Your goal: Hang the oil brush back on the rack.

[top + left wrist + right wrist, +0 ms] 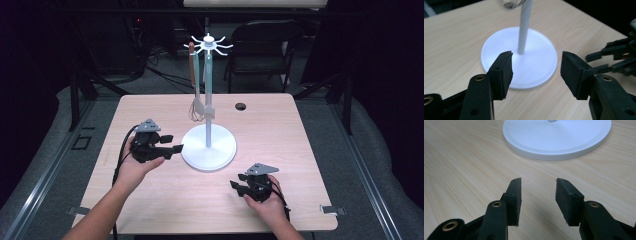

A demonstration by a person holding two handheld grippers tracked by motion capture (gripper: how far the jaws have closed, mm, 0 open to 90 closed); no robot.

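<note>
From above, the person's forearms are coming in from the near edge of the wooden table. The left gripper is hovering just beside the left rim of the white stand, jaws pointing toward it and spread apart, holding nothing. The right gripper is sitting low near the table's front, a little apart from the stand's base, jaws angled left and also parted and empty. Utensils are hanging from the hooks at the top of the stand's pole, and a dark chair is standing beyond the table.

Along the left gripper, the jaws are gaping wide with the stand's round base and pole lying between and beyond them, untouched; the other gripper is showing at the right edge.

Along the right gripper, the jaws are standing moderately open over bare wood, the stand's base lying ahead, well clear.
</note>
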